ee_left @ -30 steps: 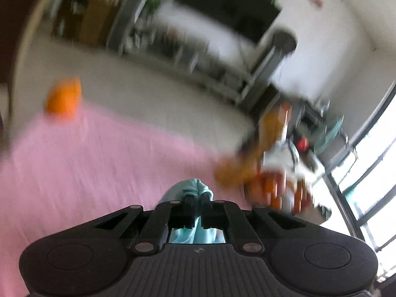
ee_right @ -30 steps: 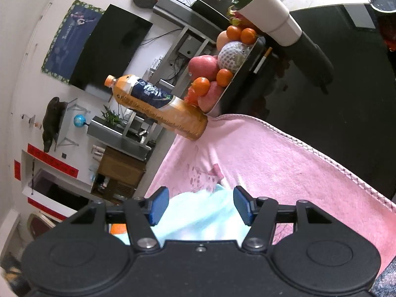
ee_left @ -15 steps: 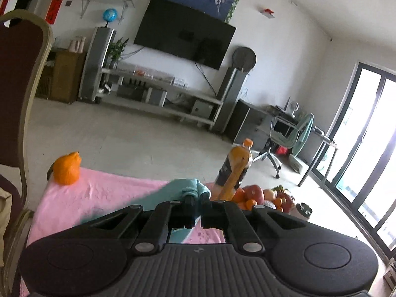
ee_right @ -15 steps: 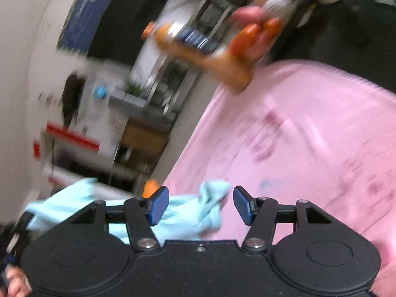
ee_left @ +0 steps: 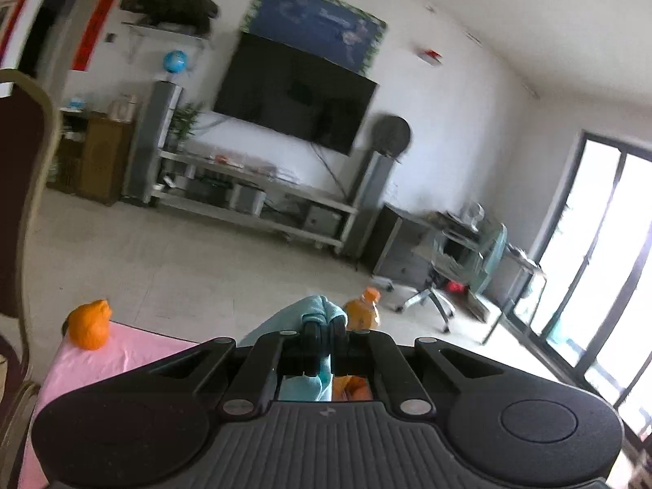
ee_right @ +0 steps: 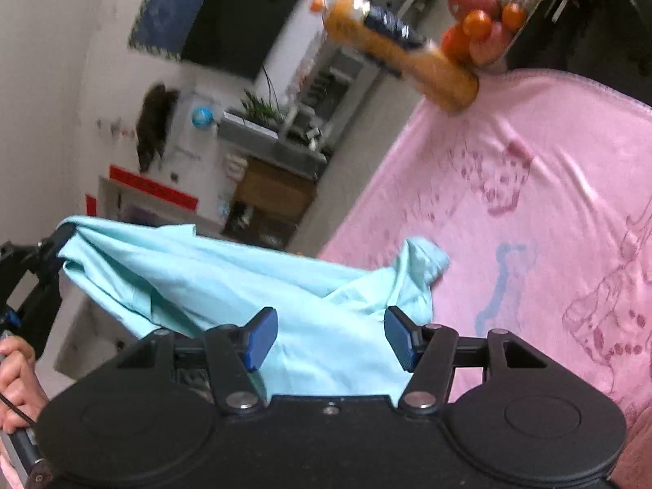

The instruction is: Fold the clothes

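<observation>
Item: pale blue garment (ee_right: 252, 281), which my left gripper (ee_left: 324, 328) has pinched (raised off the pink blanket (ee_right: 550, 187)); my right gripper (ee_right: 330, 336) spread wide, empty.

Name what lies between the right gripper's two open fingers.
In the right wrist view, the light blue garment lies between the right gripper's fingers, over the pink blanket.

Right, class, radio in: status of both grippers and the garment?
Left gripper shut on light blue garment, held up. Right gripper open, garment between its fingers, ungripped. Orange bottle and fruit tray at pink blanket's far edge.
</observation>
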`<action>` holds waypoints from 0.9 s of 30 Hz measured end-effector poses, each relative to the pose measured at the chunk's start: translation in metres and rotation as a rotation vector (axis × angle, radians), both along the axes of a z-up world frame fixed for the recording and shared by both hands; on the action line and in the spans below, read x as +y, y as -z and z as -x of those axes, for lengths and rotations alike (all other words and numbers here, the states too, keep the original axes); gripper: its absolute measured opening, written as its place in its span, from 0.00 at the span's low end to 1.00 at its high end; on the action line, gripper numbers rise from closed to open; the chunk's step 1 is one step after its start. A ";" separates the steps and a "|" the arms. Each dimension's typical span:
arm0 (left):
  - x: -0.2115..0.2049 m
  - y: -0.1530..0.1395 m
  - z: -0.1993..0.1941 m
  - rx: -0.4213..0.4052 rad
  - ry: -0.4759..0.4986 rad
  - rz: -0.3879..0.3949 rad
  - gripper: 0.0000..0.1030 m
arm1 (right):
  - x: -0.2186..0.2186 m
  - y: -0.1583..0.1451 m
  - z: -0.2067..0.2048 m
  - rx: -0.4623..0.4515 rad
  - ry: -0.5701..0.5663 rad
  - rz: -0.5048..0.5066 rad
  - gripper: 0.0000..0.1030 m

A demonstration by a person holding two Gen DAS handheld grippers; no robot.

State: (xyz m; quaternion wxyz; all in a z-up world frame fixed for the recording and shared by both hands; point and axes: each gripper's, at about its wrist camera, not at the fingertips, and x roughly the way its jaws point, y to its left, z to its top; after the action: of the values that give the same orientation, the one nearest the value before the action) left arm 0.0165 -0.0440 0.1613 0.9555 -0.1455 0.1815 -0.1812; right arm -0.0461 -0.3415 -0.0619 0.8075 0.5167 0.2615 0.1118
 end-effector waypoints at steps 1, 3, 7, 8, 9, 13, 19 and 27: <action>0.000 0.004 0.001 0.011 -0.024 -0.003 0.02 | -0.003 -0.003 0.003 -0.010 0.010 -0.009 0.56; 0.007 0.028 -0.003 0.070 -0.111 -0.025 0.02 | -0.009 -0.001 0.005 -0.006 0.026 0.000 0.59; 0.051 0.127 -0.032 0.292 -0.286 -0.104 0.02 | -0.011 0.023 0.002 0.071 0.027 0.005 0.59; 0.068 0.158 -0.038 0.355 -0.317 -0.119 0.02 | -0.011 0.031 0.001 0.097 0.025 0.005 0.59; 0.088 0.189 -0.043 0.420 -0.347 -0.125 0.02 | -0.010 0.039 -0.001 0.123 0.022 0.005 0.59; 0.153 0.280 -0.039 0.601 -0.430 -0.089 0.02 | 0.002 0.071 -0.011 0.250 -0.011 0.039 0.59; 0.185 0.314 -0.033 0.614 -0.423 -0.065 0.03 | 0.029 0.095 -0.022 0.373 -0.067 0.115 0.59; 0.185 0.323 -0.040 0.640 -0.398 -0.045 0.03 | 0.033 0.128 -0.028 0.457 0.040 0.120 0.45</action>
State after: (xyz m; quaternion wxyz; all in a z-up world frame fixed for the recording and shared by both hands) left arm 0.0564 0.1412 -0.1620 0.8700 -0.2062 0.4428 0.0665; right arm -0.0184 -0.3086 -0.1899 0.7587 0.4849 0.4331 -0.0399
